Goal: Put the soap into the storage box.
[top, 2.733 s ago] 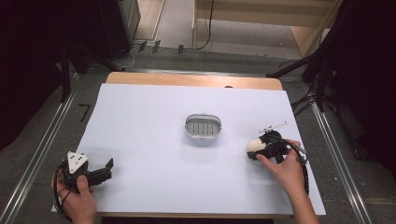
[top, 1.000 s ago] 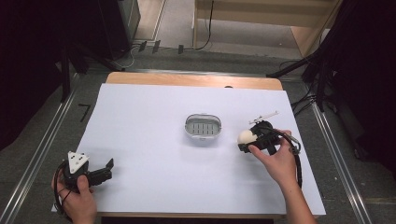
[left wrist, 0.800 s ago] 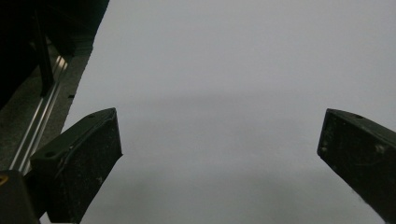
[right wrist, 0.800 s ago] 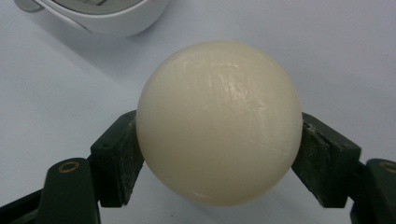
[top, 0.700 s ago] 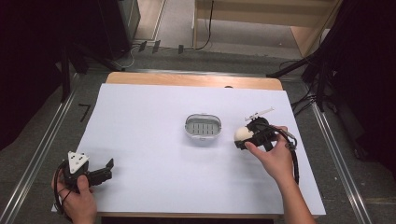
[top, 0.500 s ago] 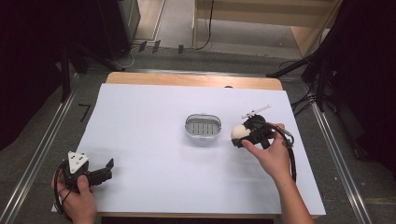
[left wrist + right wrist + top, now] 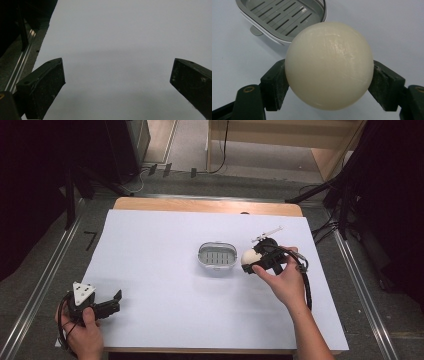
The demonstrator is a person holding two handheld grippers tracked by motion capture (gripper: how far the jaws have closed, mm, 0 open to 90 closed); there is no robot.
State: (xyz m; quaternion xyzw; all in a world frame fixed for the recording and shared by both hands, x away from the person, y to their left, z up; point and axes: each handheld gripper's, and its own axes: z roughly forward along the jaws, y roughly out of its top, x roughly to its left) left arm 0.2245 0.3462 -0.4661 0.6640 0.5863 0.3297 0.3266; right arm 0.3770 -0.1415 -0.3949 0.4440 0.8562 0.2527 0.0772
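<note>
In the high view the right gripper clamps a cream ball, round with no long axis, just right of the slotted grey tray mid-sheet; bare white sheet lies all around. The left gripper view shows the left gripper with jaws wide apart over empty sheet near its left edge. In the right gripper view both pads press the ball's sides, the tray's long axis slanting just behind it.

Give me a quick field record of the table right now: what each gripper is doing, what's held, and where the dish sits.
held item: round cream soap ball
right gripper: shut on the soap ball, jaws pressing on both of its sides, just right of the dish in the high view
soap dish: grey, slotted, empty, near the middle of the white table cover
soap vs dish: apart, soap not yet in the dish
left gripper: open, nothing between the jaws, near the front left corner of the cover
likely next move: probably setting the soap into the dish
</note>
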